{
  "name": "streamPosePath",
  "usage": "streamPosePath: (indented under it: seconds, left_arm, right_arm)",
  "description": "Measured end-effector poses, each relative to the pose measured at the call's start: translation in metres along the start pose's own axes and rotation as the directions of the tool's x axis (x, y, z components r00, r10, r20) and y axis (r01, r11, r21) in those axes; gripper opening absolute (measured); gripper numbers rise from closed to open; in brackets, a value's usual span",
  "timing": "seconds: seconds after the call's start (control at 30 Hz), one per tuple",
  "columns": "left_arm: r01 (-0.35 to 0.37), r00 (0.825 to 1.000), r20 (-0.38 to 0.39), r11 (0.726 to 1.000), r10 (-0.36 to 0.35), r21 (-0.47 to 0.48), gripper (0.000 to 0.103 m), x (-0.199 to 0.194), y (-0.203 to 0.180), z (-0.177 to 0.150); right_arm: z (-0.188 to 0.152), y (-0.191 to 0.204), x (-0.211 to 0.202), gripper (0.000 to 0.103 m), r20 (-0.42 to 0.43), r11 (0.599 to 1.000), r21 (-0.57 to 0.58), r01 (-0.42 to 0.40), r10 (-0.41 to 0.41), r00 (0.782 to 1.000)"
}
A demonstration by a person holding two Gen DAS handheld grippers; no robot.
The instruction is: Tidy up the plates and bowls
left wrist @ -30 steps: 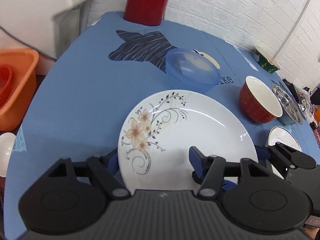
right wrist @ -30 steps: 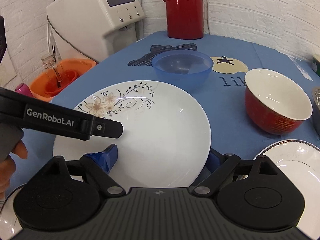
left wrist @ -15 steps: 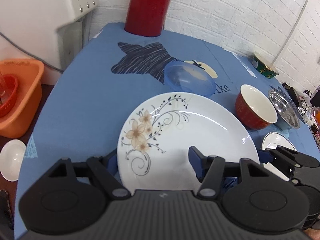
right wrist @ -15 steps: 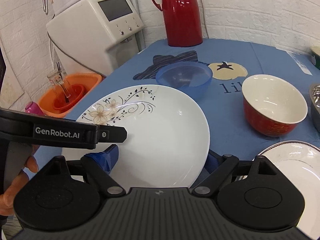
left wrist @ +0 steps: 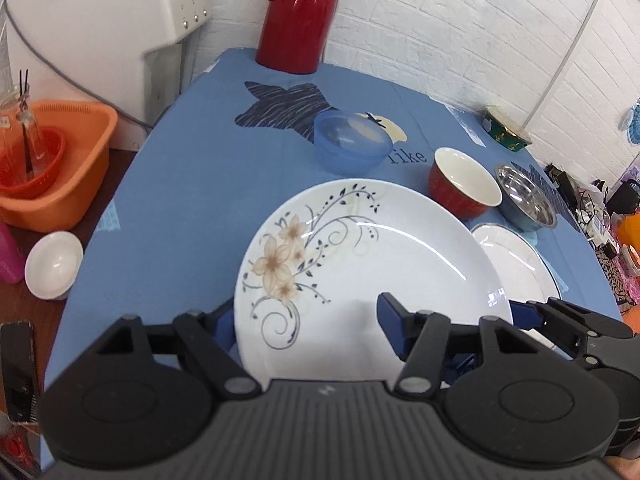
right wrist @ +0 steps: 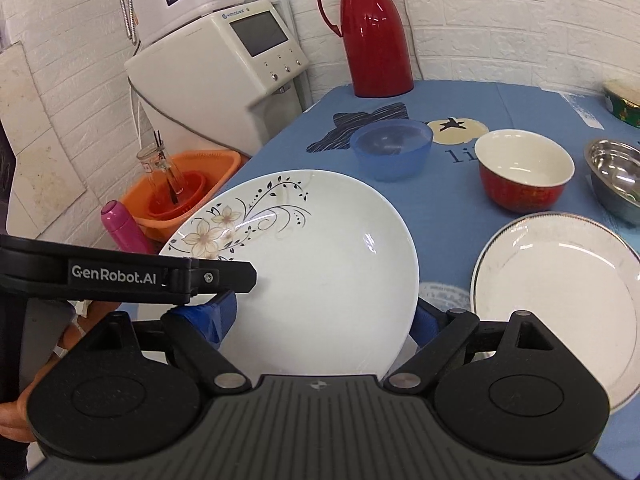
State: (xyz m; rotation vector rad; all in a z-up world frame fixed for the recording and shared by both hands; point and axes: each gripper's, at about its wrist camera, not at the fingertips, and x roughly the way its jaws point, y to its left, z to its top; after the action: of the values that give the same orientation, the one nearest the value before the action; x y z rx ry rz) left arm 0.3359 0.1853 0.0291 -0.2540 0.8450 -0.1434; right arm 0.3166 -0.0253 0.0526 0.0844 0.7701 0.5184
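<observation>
Round glossy floral plate [left wrist: 372, 264], both grippers clamping rim

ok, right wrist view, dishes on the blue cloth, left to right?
floral plate → blue bowl → red bowl → rimmed plate; steel bowl overlaps that plate's span, skipped.

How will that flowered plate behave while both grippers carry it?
The flowered plate looks like glazed ceramic: probably rigid, breakable if dropped. Its shiny surface may slip in the pads. It is wide and tilted, so it could pivot if either gripper loosens.
</observation>
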Motion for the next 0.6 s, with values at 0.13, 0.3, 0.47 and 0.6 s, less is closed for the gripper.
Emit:
streamPosePath:
  seconds: [0.13, 0.3, 0.47, 0.6]
  left_arm:
    - [-0.005, 1.0, -0.005, 1.0, 0.005, -0.012, 0.059, -0.013, 0.0, -0.03]
    - [-0.015, 1.0, 0.0, 1.0, 0.015, -0.013, 0.059, -0.019, 0.003, -0.06]
    - [-0.036, 0.998, 0.052, 0.999, 0.035, 0.013, 0.059, -0.023, 0.006, -0.077]
    - [0.004, 0.998, 0.065, 1.0, -0.002, -0.022, 0.061, -0.022, 0.016, -0.083]
  right_arm:
    - [-0.026, 0.014, -0.013, 0.076, 0.012, 1.0, -0.01, 0.023, -0.023, 1.0]
    - [-0.05, 0.021, -0.015, 0.076, 0.019, 1.0, 0.0, 0.028, -0.028, 0.999]
    - [-0.064, 0.021, -0.013, 0.076, 0.035, 0.999, 0.038, -0.003, 0.002, 0.999]
    - [-0.072, 0.021, -0.016, 0.076, 0.059, 0.998, 0.054, -0.024, 0.021, 0.998]
